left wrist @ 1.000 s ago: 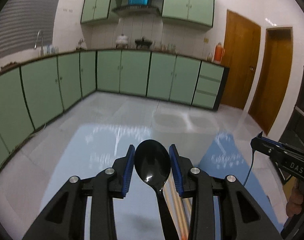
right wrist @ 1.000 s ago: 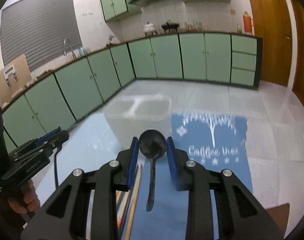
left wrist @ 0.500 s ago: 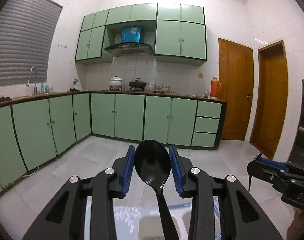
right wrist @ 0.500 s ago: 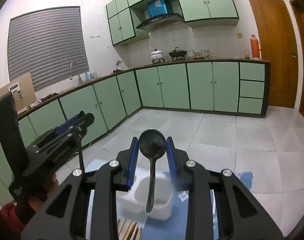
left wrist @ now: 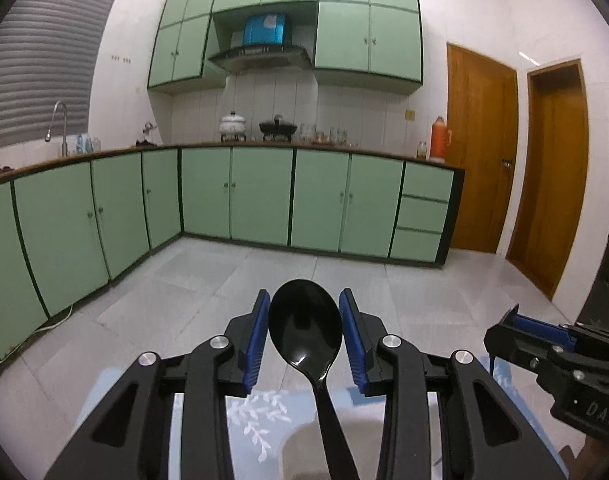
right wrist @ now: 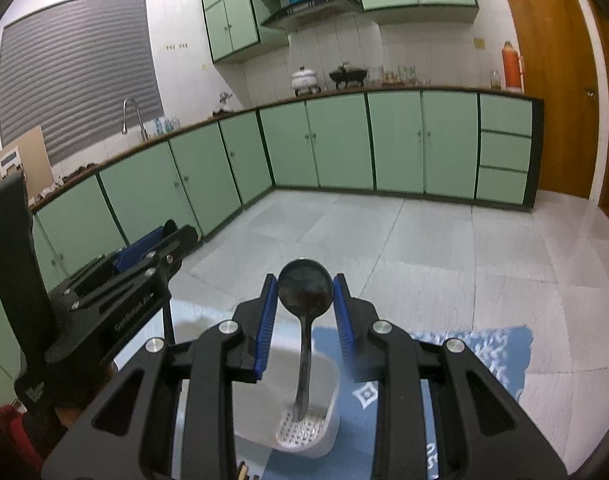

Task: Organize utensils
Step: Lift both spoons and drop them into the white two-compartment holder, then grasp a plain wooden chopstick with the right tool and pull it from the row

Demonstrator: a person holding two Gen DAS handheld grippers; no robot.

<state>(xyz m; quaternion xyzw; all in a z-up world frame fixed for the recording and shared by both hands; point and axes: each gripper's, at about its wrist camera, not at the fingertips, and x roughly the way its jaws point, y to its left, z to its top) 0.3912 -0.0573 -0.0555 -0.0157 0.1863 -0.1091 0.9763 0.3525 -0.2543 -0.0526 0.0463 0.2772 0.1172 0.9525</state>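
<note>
Change: a second ago both my claws looked down on the tabletop and the blue mat; now both look out over the kitchen floor, with the white holder right under them.
Left claw: my left claw (left wrist: pixel 304 334) is clamped on the bowl of a black spoon (left wrist: pixel 304 328), bowl up, handle hanging down toward the white holder (left wrist: pixel 300 446) at the bottom edge of its view.
Right claw: my right claw (right wrist: pixel 304 316) is clamped on the bowl of a darker, rounder ladle-like spoon (right wrist: pixel 304 290); its handle reaches down into the holder's (right wrist: pixel 332 408) right compartment, the tip near or on the perforated bottom. I cannot tell whether it touches.
Meaning: I judge both spoons have been carried from the mat to the holder, and the right one is about ready to be let go; the left one looks lined up over the holder but I cannot see which compartment.
Spoons: two, one in each claw.
Holder: one, on the blue patterned mat (right wrist: pixel 476 344), with two compartments as far as I can see.
Other utensils: a wooden tip or two (right wrist: pixel 243 470) at the bottom edge of the right view; too little shows to count.
Claws: two.
</note>
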